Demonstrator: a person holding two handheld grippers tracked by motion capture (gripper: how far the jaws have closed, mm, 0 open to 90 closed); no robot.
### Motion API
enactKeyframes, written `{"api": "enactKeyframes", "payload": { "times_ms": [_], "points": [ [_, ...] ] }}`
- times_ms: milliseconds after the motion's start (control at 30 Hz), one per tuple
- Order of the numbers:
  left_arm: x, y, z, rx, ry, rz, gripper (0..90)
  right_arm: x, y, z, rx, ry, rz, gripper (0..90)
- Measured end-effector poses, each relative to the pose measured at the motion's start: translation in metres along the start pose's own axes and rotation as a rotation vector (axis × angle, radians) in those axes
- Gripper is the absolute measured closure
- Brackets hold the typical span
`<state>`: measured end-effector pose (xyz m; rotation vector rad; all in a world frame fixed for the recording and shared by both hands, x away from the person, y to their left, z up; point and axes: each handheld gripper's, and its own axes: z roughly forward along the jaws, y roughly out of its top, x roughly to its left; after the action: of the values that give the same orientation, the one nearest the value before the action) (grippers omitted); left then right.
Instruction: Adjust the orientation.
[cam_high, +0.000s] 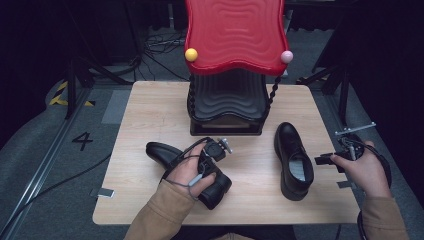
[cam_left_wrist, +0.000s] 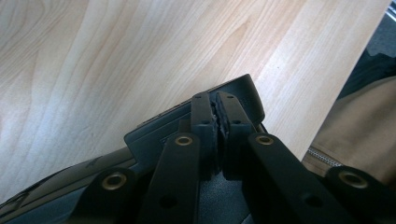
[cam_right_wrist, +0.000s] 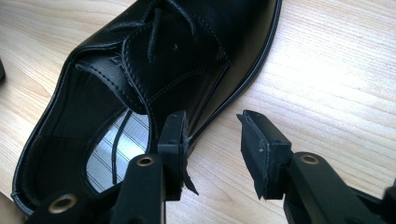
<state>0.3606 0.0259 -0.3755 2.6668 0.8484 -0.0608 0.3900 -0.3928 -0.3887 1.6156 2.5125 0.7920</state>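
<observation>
Left tool (cam_left_wrist: 218, 128) pinches the left shoe (cam_high: 167, 155), apparently at its heel collar, low on the desk (cam_high: 150, 110). Right tool (cam_right_wrist: 212, 140), spread, hovers beside the right shoe (cam_right_wrist: 154, 60). Advise closing on its collar edge squarely.

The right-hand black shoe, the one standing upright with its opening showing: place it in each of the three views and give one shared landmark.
High view: right-hand shoe right of centre, toe pointing away.
Left gripper view: not in it; a different shoe is clamped there.
Right gripper view: upper left, beside the jaws.
Shared landmark: the light wooden table.
</observation>
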Motion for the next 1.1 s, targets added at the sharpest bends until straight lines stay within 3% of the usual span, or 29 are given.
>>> {"api": "enactKeyframes", "payload": {
  "times_ms": [133, 233, 467, 733, 833, 933, 1000, 1100],
  "points": [
    [-0.003, 0.005, 0.002, -0.01, 0.05, 0.006, 89.3, 0.003, 0.0, 0.0, 0.004, 0.002, -0.015, 62.4],
    [0.0, 0.008, 0.002, -0.024, 0.049, -0.005, 89.8, 0.004, 0.0, 0.0, 0.005, 0.004, -0.019, 62.4],
    [0.003, 0.018, 0.005, -0.03, 0.073, 0.012, 89.6, 0.001, -0.01, -0.005, 0.007, -0.005, -0.003, 62.3],
    [0.011, 0.038, 0.015, -0.017, 0.105, -0.006, 88.2, -0.011, -0.042, -0.027, -0.025, -0.043, 0.064, 61.9],
    [0.013, 0.044, 0.017, -0.012, 0.137, -0.023, 81.7, -0.014, -0.051, -0.032, -0.028, -0.054, 0.084, 60.9],
    [0.013, 0.047, 0.01, -0.085, 0.136, -0.044, 71.9, -0.016, -0.057, -0.035, -0.031, -0.066, 0.097, 60.3],
    [0.011, 0.048, 0.001, -0.181, 0.169, -0.046, 61.9, -0.017, -0.06, -0.037, -0.038, -0.073, 0.103, 59.3],
    [0.009, 0.046, -0.012, -0.223, 0.21, -0.072, 56.8, -0.018, -0.061, -0.037, -0.045, -0.08, 0.097, 57.4]
  ]
}}
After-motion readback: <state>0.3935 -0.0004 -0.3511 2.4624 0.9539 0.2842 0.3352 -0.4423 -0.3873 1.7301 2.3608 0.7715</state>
